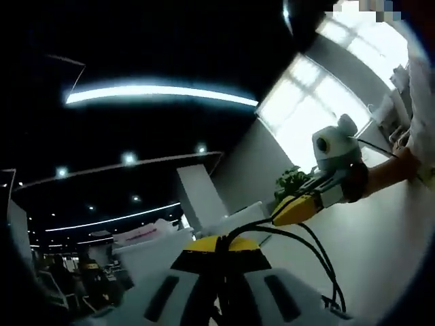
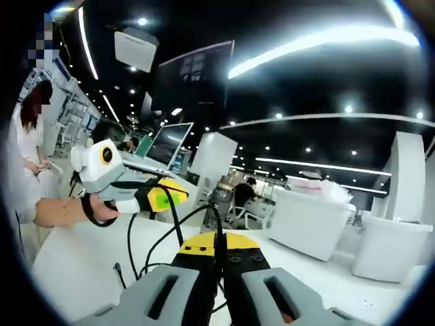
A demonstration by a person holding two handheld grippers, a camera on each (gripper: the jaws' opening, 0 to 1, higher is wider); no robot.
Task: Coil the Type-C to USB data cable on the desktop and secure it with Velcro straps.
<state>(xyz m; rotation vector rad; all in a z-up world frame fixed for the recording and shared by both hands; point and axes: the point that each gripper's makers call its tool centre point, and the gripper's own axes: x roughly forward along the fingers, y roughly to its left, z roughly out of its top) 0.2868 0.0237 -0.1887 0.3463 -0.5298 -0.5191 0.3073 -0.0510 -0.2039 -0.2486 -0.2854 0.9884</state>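
both the left gripper (image 1: 217,255) and the right gripper (image 2: 219,255) are clenching the black data cable (image 2: 166,234), which is arcing in loose loops above the white desktop (image 2: 88,272), so coiling is only beginning and the velcro strapping is not yet starting.

Dark ceiling overhead, cut by glaring light strips (image 2: 326,41) and small spot lamps; the big window (image 1: 319,102) blows out white in the left gripper view; straight lines bow near the fisheye edges; distant furniture looks soft.
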